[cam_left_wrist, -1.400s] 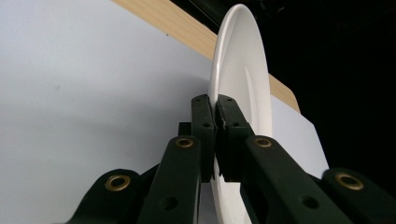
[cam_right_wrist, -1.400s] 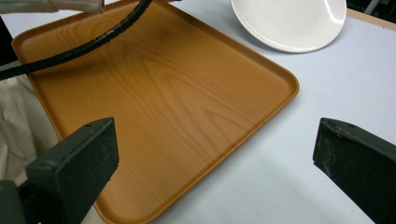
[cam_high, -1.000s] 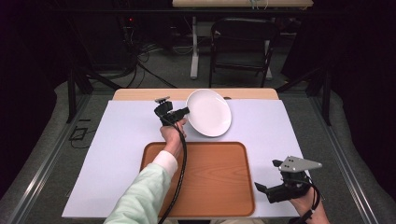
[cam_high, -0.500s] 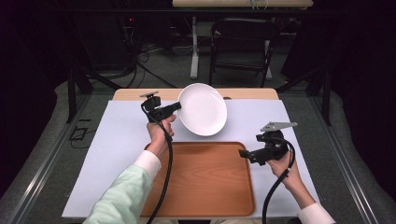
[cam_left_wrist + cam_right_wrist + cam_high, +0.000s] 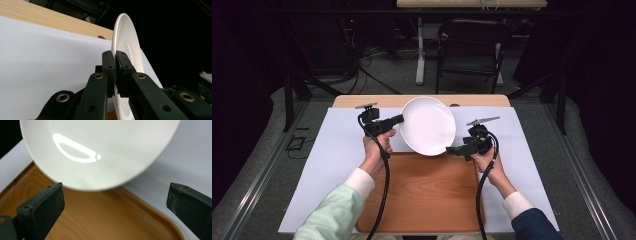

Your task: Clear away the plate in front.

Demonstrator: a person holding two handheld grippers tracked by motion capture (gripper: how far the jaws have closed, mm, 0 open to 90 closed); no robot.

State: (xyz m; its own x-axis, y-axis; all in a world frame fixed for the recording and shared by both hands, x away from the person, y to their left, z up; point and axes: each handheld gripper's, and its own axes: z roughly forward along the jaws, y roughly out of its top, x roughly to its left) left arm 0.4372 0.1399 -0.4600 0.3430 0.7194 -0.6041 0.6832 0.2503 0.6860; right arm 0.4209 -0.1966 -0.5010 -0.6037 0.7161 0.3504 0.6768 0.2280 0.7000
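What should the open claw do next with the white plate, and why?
Probably ease the right gripper forward until its jaws straddle the plate's near rim, then close. The left gripper already pinches the opposite rim, holding the plate tilted above the tray, while the right jaws stand wide open just short of the edge.

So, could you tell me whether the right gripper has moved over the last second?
Yes. The right gripper went from beside the tray's near right corner up to its far edge.

No legible text

No words, labels, brands, numbers or signs can be read on any surface; everything that is seen is plain and unmarked.
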